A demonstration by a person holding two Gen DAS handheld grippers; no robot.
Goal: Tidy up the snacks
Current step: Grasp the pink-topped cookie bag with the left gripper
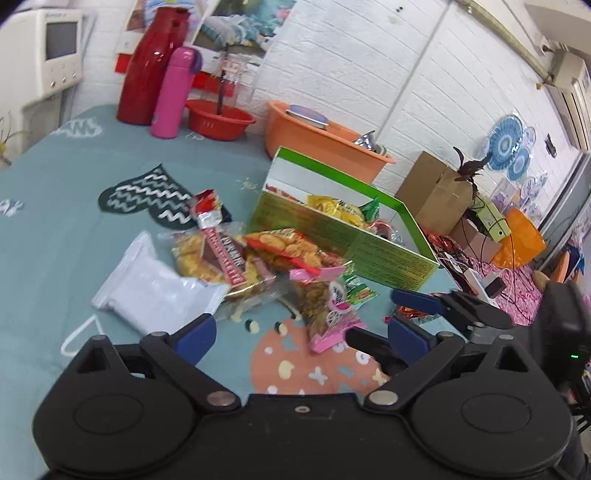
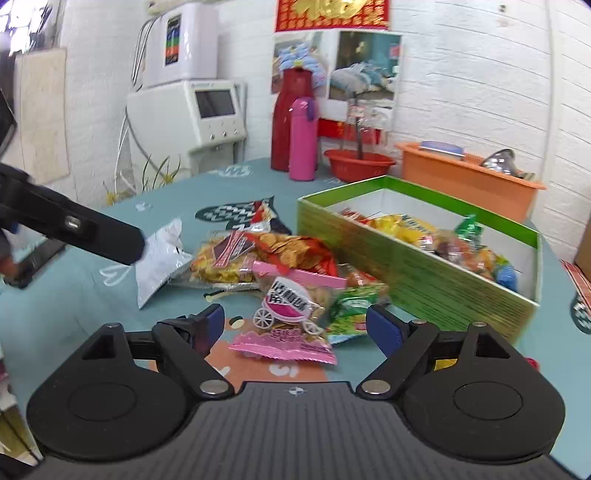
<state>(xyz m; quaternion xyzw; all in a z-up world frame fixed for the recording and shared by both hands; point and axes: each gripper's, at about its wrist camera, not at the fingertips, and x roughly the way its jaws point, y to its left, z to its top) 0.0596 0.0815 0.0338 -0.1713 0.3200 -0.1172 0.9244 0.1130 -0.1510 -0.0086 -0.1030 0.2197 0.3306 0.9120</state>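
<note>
— Where are your claws? 
— Both spread, empty: right claw straddles the pink snack bag on the surface.
— Best approach? 
— Pinch mid-bag; green box waits at two o'clock.

Showing little readable text. Wall hanging, red with large gold Chinese characters, cut off at the top edge, not legible. Pink snack bag carrying a dark label with white Chinese characters above a carriage drawing; characters too blurred to read, more pink print along the bottom seam equally unclear. Red-and-brown snack wrapper bearing white block lettering running along its length, blurred and unreadable. Green box showing dense fine print on its side wall, too small to make out. Machine carrying a small brand line above its screen, illegible. Tablecloth showing partial white letters, looking like "ANS", at the far edge.
</note>
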